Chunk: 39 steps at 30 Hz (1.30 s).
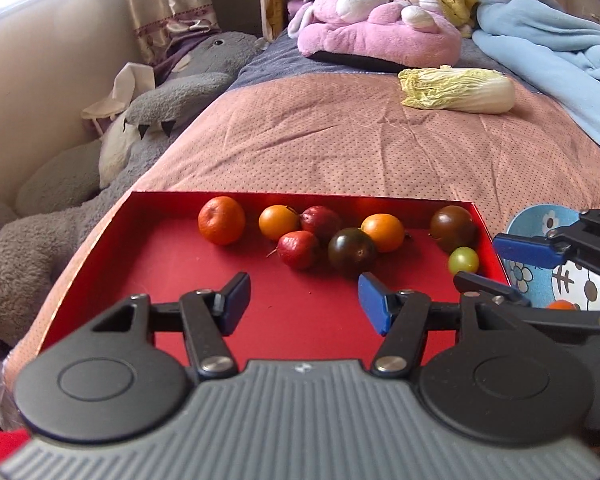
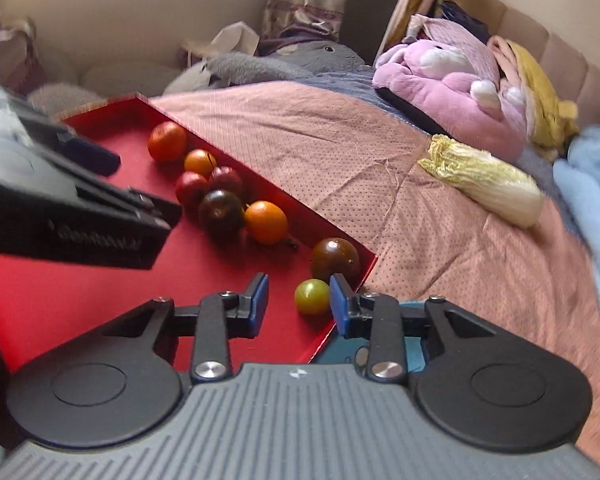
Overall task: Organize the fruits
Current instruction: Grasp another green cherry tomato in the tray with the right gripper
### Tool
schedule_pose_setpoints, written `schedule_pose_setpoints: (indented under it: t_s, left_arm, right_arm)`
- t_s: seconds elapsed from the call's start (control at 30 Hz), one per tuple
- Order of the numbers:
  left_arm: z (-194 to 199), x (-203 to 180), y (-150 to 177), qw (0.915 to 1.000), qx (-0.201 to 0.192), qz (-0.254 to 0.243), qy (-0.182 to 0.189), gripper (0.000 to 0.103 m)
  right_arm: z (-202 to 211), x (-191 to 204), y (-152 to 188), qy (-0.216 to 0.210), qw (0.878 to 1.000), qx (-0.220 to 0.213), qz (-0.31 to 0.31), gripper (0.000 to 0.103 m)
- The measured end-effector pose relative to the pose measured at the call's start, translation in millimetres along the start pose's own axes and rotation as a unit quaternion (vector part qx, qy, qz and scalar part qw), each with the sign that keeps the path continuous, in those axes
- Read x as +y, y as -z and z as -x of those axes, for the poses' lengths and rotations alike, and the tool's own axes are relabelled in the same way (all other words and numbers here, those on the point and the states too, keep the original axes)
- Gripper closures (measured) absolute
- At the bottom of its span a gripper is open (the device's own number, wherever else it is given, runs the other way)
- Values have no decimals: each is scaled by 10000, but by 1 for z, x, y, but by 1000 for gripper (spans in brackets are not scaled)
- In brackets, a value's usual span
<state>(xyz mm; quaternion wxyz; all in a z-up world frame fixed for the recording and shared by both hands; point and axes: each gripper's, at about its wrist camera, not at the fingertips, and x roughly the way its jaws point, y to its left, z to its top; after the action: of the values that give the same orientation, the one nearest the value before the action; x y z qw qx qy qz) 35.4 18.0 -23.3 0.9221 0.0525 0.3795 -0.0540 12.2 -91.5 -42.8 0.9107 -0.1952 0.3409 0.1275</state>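
Observation:
A red tray (image 1: 164,280) (image 2: 100,280) lies on the bed and holds several small fruits: orange ones (image 1: 221,220), red ones (image 1: 298,249), dark brown ones (image 1: 352,251) and one green one (image 1: 463,260) (image 2: 312,297). My left gripper (image 1: 304,300) is open and empty above the tray's bare middle. My right gripper (image 2: 300,306) is open, its fingers either side of the green fruit at the tray's corner, not touching it. A blue cartoon plate (image 1: 540,276) with an orange fruit (image 1: 562,305) on it lies right of the tray.
A napa cabbage (image 1: 458,90) (image 2: 484,178) lies farther up the pink bedspread. A pink plush rabbit (image 1: 380,32), a grey plush (image 1: 148,120) and a blue blanket (image 1: 560,52) ring the bed. The right gripper's fingers (image 1: 528,249) show over the plate.

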Motion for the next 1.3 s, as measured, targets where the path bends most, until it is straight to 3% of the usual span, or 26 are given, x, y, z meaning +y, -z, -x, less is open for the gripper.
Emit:
schedule_pose_setpoints:
  t_s: [0.1, 0.37, 0.47, 0.57, 0.7, 0.97, 1.17, 1.3]
  left_arm:
    - [-6, 5, -1, 9998, 113, 178, 4, 41]
    - [-17, 9, -4, 9983, 315, 458, 159, 41]
    - [-18, 6, -4, 9985, 298, 412, 211, 40]
    - [-20, 0, -4, 9988, 284, 286, 284, 40]
    - [-28, -16, -6, 9996, 235, -75, 125, 40]
    - [-49, -36, -11, 9983, 292, -500, 120, 40]
    - [-47, -38, -10, 9978, 307, -516, 275, 39]
    - [-46, -45, -9, 9968, 198, -768, 120, 39]
  right_arm:
    - [-15, 9, 2, 276, 9979, 165, 556, 67]
    - [-43, 19, 6, 452, 9880, 380, 1428, 74]
    - [-42, 12, 4, 340, 9912, 349, 1227, 74]
    - [-28, -5, 3, -53, 9990, 243, 379, 74]
    - [-5, -26, 10, -557, 9968, 8, -571, 74]
    - [20, -39, 30, -858, 9882, 6, -1268, 74]
    - [21, -37, 33, -861, 9877, -30, -1302, 74]
    - [21, -38, 32, -861, 9878, -24, -1298, 74]
